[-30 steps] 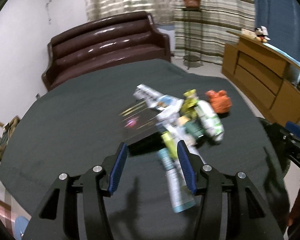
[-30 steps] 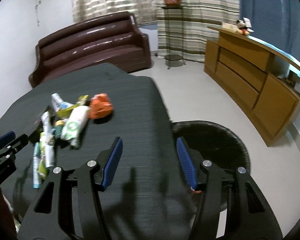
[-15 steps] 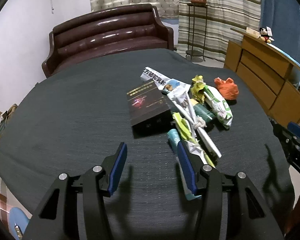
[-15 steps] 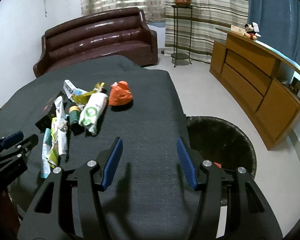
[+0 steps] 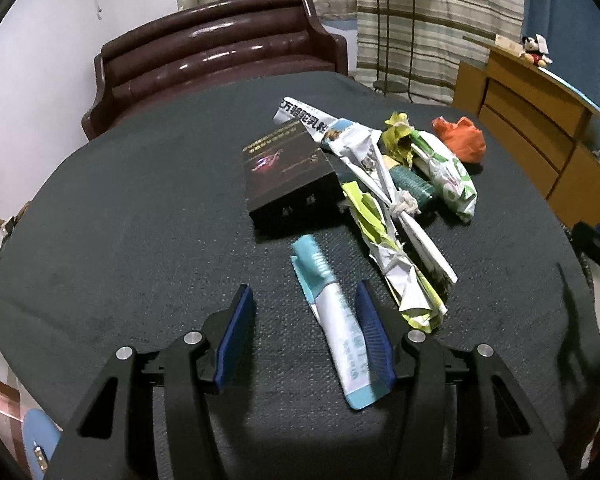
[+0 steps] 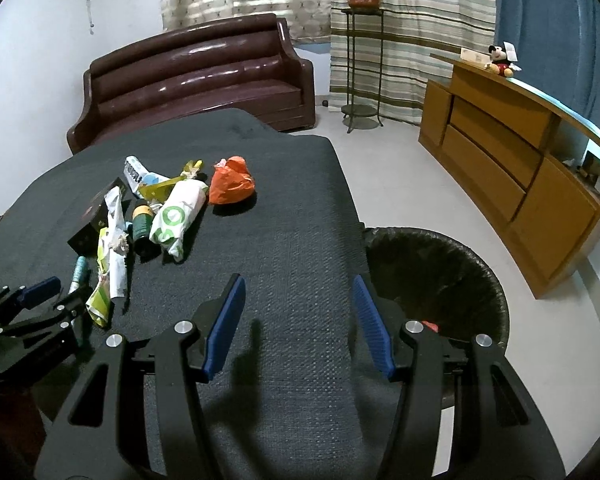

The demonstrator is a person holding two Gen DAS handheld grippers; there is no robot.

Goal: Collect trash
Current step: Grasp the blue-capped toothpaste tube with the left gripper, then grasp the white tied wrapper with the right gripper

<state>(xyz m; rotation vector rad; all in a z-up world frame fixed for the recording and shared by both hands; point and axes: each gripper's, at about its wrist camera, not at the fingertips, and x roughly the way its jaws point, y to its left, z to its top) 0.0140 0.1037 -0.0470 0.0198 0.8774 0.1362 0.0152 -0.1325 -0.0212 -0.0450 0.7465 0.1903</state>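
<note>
A pile of trash lies on the dark table [image 5: 120, 240]: a black box [image 5: 288, 176], a teal and white tube [image 5: 336, 320], knotted paper wrappers [image 5: 396, 240], a green can [image 5: 412, 188], a white and green bag [image 5: 448, 176] and an orange crumpled bag [image 5: 460, 140]. My left gripper [image 5: 304, 304] is open just above the table, with the tube between its fingers, close to the right one. My right gripper [image 6: 298, 292] is open and empty over the table's right part, away from the orange bag [image 6: 232, 184] and the pile [image 6: 140, 224]. The left gripper also shows in the right wrist view [image 6: 40, 300].
A black-lined trash bin [image 6: 440, 272] stands on the floor by the table's right edge. A brown leather sofa [image 5: 212, 56] is behind the table. A wooden cabinet [image 6: 508, 160] lines the right wall. A plant stand [image 6: 360, 60] stands by the curtain.
My left gripper has moved forward and down toward the pile, so the tube now lies between its fingers. My right gripper has swung left, bringing more of the table and pile into view.
</note>
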